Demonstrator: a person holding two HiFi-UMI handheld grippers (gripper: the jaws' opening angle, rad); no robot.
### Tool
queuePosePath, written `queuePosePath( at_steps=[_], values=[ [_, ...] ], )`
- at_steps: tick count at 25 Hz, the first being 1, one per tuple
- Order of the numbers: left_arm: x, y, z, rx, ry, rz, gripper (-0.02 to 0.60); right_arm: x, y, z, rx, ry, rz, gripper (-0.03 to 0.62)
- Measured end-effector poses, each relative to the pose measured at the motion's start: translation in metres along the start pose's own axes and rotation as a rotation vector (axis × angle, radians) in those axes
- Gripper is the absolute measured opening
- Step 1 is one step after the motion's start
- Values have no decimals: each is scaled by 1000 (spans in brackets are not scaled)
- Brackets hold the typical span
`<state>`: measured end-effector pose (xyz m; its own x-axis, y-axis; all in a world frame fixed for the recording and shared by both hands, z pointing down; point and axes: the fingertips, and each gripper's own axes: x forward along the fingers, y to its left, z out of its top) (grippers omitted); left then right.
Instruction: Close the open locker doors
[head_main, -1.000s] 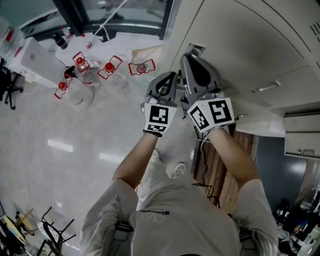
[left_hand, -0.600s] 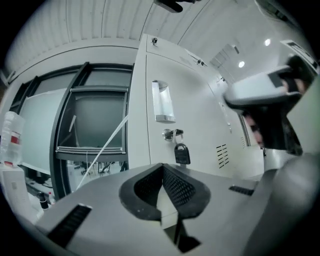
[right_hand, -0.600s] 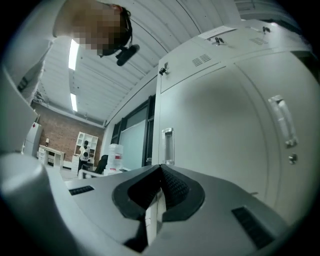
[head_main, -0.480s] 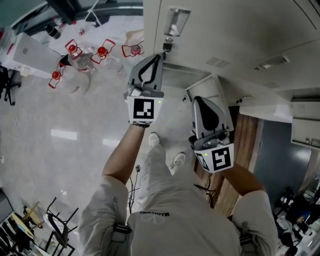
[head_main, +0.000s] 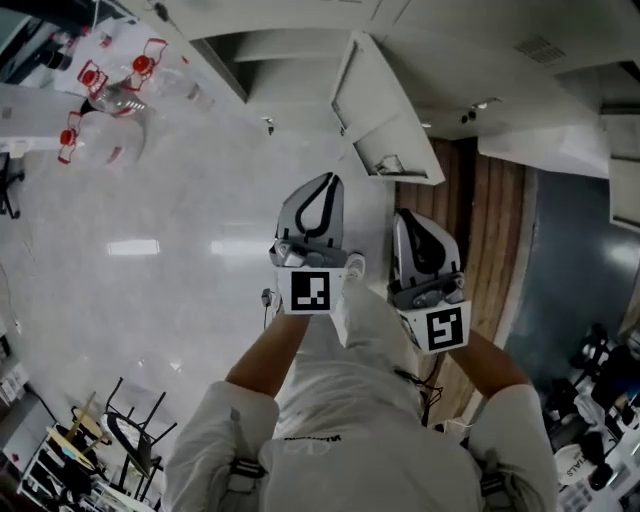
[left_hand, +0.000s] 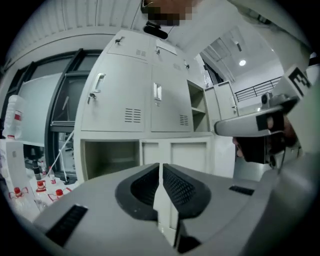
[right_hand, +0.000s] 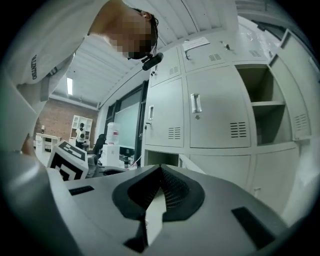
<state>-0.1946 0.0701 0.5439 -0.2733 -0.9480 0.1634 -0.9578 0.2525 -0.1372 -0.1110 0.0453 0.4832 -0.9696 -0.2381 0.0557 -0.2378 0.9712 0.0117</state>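
While both hang over floor (head_main: 150, 250) in head view, left gripper (head_main: 326, 182) and right gripper (head_main: 406, 218) sit side by side, open locker door (head_main: 385, 120) jutting out beyond them, untouched. Left gripper view: jaws pressed together, nothing between; lower compartment (left_hand: 110, 157) stands open (shelved compartment (left_hand: 198, 107) too). Right gripper view: jaws likewise together, empty; both open compartments ahead, well apart from gripper.
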Motion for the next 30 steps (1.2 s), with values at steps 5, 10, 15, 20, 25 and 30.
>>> queuePosePath(
  at_steps=[5, 10, 15, 20, 25, 30],
  values=[
    [28, -90, -26, -35, -8, -27, 84, -56, -47, -47, -19, 14, -75, 11],
    [66, -132, -36, -31, -19, 40, 172, -86, -85, -84, -31, 17, -139, 11],
    [98, -140, -51, -34, 32, 160, 192, -97, -104, -121, -30, 41, -161, 11],
    [88, -123, -54, 16, 13, 171, 101, -77, -91, -161, -12, 97, -46, 11],
    [54, -90, -65, 21, -20, 27, 101, -17, -43, -178, 40, 92, 163, 20],
    [21, -49, -81, 34, -3, -82, 101, 41, 21, -189, 32, 79, 366, 114]
  ],
)
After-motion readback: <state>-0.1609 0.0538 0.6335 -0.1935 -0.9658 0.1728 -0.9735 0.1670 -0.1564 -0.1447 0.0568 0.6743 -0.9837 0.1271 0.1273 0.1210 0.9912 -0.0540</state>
